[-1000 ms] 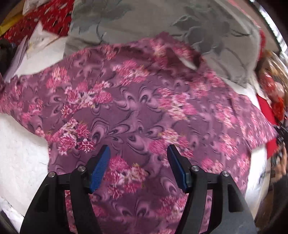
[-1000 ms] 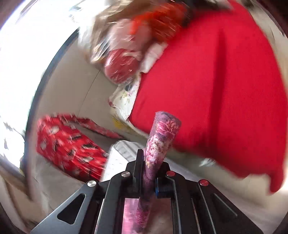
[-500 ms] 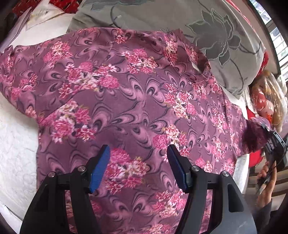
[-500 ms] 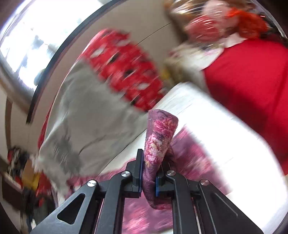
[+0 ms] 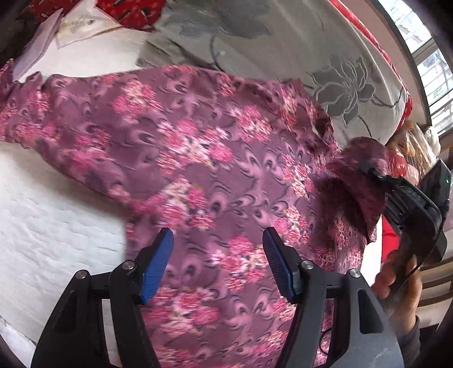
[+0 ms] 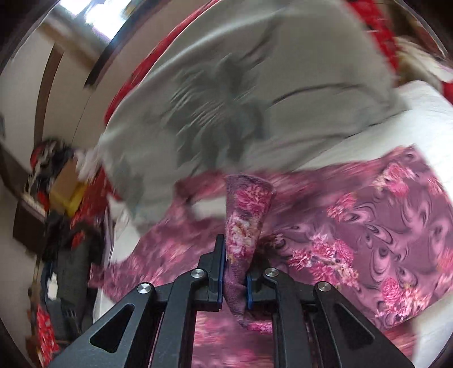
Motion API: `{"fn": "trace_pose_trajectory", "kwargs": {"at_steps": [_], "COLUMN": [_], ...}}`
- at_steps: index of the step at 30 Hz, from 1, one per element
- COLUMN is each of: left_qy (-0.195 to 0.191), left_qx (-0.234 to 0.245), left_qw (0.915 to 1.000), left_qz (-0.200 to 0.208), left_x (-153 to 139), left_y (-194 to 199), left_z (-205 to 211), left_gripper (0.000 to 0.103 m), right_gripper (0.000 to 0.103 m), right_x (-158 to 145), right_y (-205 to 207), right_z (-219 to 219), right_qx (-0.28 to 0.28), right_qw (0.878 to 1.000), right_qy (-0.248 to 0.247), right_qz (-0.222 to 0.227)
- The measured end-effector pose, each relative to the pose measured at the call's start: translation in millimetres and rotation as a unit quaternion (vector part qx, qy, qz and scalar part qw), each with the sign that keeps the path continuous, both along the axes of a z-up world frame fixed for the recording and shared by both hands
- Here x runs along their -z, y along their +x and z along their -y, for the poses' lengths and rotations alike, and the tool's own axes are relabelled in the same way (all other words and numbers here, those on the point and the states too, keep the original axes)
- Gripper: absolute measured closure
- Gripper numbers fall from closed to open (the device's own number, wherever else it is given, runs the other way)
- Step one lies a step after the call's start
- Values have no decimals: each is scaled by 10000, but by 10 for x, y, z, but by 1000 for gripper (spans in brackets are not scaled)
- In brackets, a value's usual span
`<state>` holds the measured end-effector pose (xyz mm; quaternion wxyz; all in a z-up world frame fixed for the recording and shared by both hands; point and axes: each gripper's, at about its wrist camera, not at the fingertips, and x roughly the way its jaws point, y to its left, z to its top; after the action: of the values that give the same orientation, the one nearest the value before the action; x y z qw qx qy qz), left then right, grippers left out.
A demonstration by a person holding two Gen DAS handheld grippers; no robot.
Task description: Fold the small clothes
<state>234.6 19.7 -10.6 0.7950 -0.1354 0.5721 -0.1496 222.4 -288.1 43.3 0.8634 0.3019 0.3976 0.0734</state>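
A white quilted bed point(image 5: 51, 226) is spread beneath both tongs, with a grey flowered blanket point(image 5: 283, 42) beyond them. The purple floral garment point(image 5: 220, 169) is laid flat under the left gripper point(image 5: 218, 263), whose jaws are held wide apart and empty. A bunched sleeve point(image 6: 246, 226) is pinched in the right gripper point(image 6: 235, 280), whose jaws have just been easing open.

Spread over the white quilted bed point(image 5: 42, 220): a grey flower-print blanket point(image 5: 283, 42) along its far edge, papers point(image 5: 76, 25) at the far left corner, red patterned cloth point(image 5: 127, 11) behind them.
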Motion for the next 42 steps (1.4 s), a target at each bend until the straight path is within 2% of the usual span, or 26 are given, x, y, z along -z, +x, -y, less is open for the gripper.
{"fn": "trace_pose_trajectory", "kwargs": {"at_steps": [8, 10, 12, 14, 16, 18, 21, 23, 26, 28, 29, 30, 34, 37, 38, 39, 40, 42], "left_qy": [-29, -17, -7, -72, -167, -239, -392, -426, -240, -168, -179, -147, -218, -95, -64, -17, 73, 341], "left_qx": [-221, -245, -246, -219, -158, -64, 143, 215, 115, -131, -177, -157, -356, -356, -329, -309, -277, -224], "left_qw": [9997, 9997, 9997, 9997, 9997, 9996, 9986, 9976, 9969, 9984, 9990, 9996, 9985, 9983, 9985, 9987, 9990, 9990], "left_qz": [86, 87, 71, 15, -56, -130, -327, -508, -738, -521, -356, -196, 355, 457, 429, 394, 341, 196], "left_x": [-70, -61, -56, -38, -11, 23, 117, 207, 345, 303, 244, 165, -178, -275, -268, -237, -174, -13], "left_y": [-42, -54, -66, -75, -73, -71, -37, 33, 161, 210, 229, 257, 306, 338, 342, 348, 338, 300], "left_z": [-530, -572, -585, -556, -475, -342, -46, 156, 370, 412, 417, 424, 326, 308, 313, 314, 336, 366], "left_gripper": [38, 38, 38, 38, 38, 38, 38, 38, 38, 40, 67, 99, 97, 97, 97, 97, 97, 97], "right_gripper": [88, 83, 74, 70, 68, 56, 50, 49, 49, 49, 49, 49, 49, 50, 53, 76, 94, 96], "right_x": [170, 259, 395, 522, 492, 399, 308, 325, 372, 391, 403, 416, 531, 716, 798, 819, 813, 670], "right_y": [212, 234, 215, 149, 3, -200, -479, -657, -932, -1084, -1172, -1231, -1390, -1265, -1173, -1101, -1056, -1086], "right_z": [-1157, -1318, -1428, -1471, -1397, -1198, -777, -408, 138, 476, 693, 851, 1432, 1556, 1523, 1447, 1397, 1295], "right_qx": [-811, -902, -1033, -1140, -1209, -1300, -988, -619, 50, 477, 761, 997, 1792, 1721, 1435, 1225, 1041, 1041], "right_qw": [9964, 9953, 9929, 9893, 9890, 9885, 9935, 9962, 9983, 9973, 9954, 9933, 9817, 9804, 9831, 9854, 9887, 9934], "right_qy": [-103, -89, -20, 108, 268, 379, 341, 368, 319, 332, 383, 419, 469, 713, 907, 974, 879, 449], "right_qz": [-227, -353, -588, -909, -813, -671, -455, -486, -480, -445, -428, -415, -437, -639, -680, -672, -629, -160]}}
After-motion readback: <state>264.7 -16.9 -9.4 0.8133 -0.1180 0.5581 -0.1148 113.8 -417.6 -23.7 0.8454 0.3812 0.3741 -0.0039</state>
